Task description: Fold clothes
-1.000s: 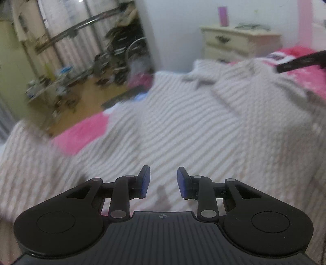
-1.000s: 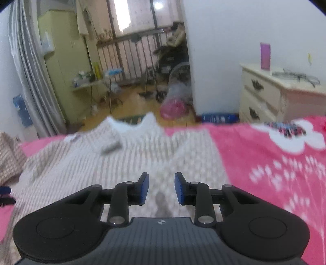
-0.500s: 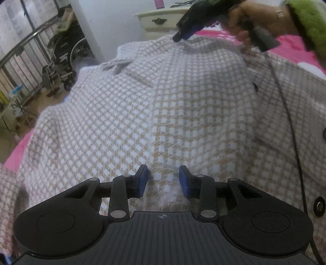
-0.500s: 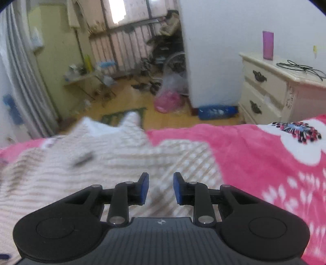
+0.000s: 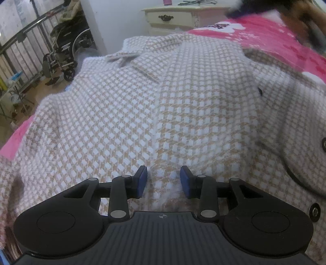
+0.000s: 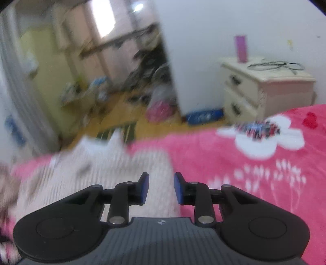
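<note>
Left wrist view, from the left edge: a wheelchair (image 5: 61, 46) is seen on the wooden floor, left of and beyond the checked jacket (image 5: 163, 106). The jacket, beige and white, lies spread on the bed over a pink blanket (image 5: 271, 34) and fills most of the view. A collar tab (image 5: 122, 56) is seen at the jacket's far edge. The left tongs (image 5: 164, 180) are held low over the jacket's near part. Their jaws have just been opening; they stand apart with checked fabric seen between them, and the pads are not seen pressing on it. Whether the tips touch the cloth cannot be told. Dark buttons (image 5: 314, 212) sit on the jacket's right side. Beyond the jacket a cream nightstand (image 5: 183, 18) stands against the wall. At the upper right, past the jacket, a blurred dark shape and part of a hand are seen; details cannot be told.

Right wrist view, heavily blurred: the jacket (image 6: 91, 179) appears left of centre on the pink blanket (image 6: 254, 183). The right tongs (image 6: 161, 187) are held above the jacket's right edge, released, nothing between the pads. Right of the jacket, a white floral print (image 6: 264, 142) marks the blanket. The nightstand (image 6: 264, 91) carries a purple cup (image 6: 241, 49) and a cable (image 6: 275, 65).
</note>
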### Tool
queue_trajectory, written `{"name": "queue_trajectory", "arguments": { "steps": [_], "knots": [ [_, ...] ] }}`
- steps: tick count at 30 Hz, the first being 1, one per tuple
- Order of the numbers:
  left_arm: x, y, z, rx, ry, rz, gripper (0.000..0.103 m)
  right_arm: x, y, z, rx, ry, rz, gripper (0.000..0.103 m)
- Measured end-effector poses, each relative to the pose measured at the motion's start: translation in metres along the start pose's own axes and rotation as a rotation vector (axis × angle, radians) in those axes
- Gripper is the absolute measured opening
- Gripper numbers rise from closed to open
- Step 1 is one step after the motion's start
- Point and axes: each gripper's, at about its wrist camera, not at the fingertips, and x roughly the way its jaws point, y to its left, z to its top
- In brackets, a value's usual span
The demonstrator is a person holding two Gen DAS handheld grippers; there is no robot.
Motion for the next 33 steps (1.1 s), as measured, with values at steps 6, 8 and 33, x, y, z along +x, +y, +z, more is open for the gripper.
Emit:
{"name": "queue_trajectory", "arguments": {
  "steps": [6, 8, 33],
  "knots": [
    [-0.004, 0.005, 0.003, -0.025, 0.013, -0.005, 0.038, 0.037, -0.041, -0.067, 0.12, 0.125, -0.088, 0.028],
    [-0.007, 0.016, 0.005, -0.07, 0.03, -0.044, 0.039, 0.024, -0.044, -0.055, 0.224, 0.11, -0.082, 0.031],
    [-0.017, 0.114, 0.026, -0.56, 0.016, -0.337, 0.007, 0.032, 0.043, -0.09, 0.731, 0.3, 0.555, 0.009]
  ]
}}
